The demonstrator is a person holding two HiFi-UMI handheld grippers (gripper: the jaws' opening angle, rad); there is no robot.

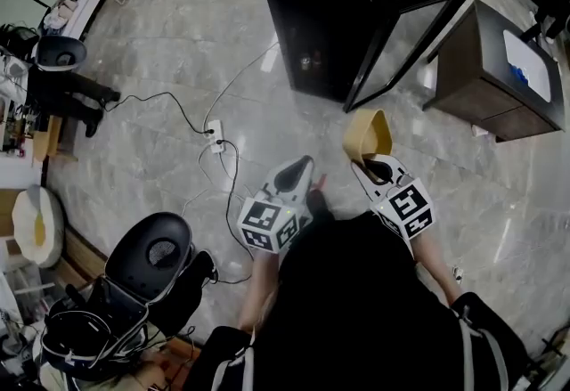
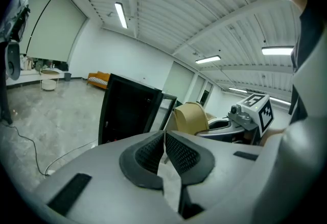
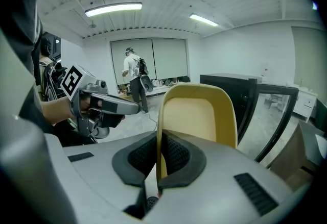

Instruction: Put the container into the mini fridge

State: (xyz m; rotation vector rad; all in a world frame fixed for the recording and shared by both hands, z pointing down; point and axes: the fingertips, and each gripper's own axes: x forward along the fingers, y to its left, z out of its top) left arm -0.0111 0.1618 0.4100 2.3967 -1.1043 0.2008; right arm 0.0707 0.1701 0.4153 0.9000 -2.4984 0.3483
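The black mini fridge [image 1: 329, 15] stands on the floor ahead with its glass door [image 1: 410, 42] swung open to the right. My right gripper [image 1: 374, 166] is shut on the wall of a tan, tub-shaped container [image 1: 367, 135] and holds it in the air short of the fridge. In the right gripper view the container [image 3: 199, 116] rises between the pads, its rim pinched at my right gripper [image 3: 159, 154], with the fridge [image 3: 230, 95] behind it. My left gripper [image 1: 303, 165] hovers beside it, shut and empty [image 2: 164, 139]; its view shows the container [image 2: 190, 118] and the fridge [image 2: 127, 110].
A power strip with white cables [image 1: 214, 138] lies on the marble floor left of the fridge. A brown cabinet [image 1: 499, 69] stands right of the open door. A black chair and bags [image 1: 151, 247] sit at lower left. A person [image 3: 134, 77] stands far back.
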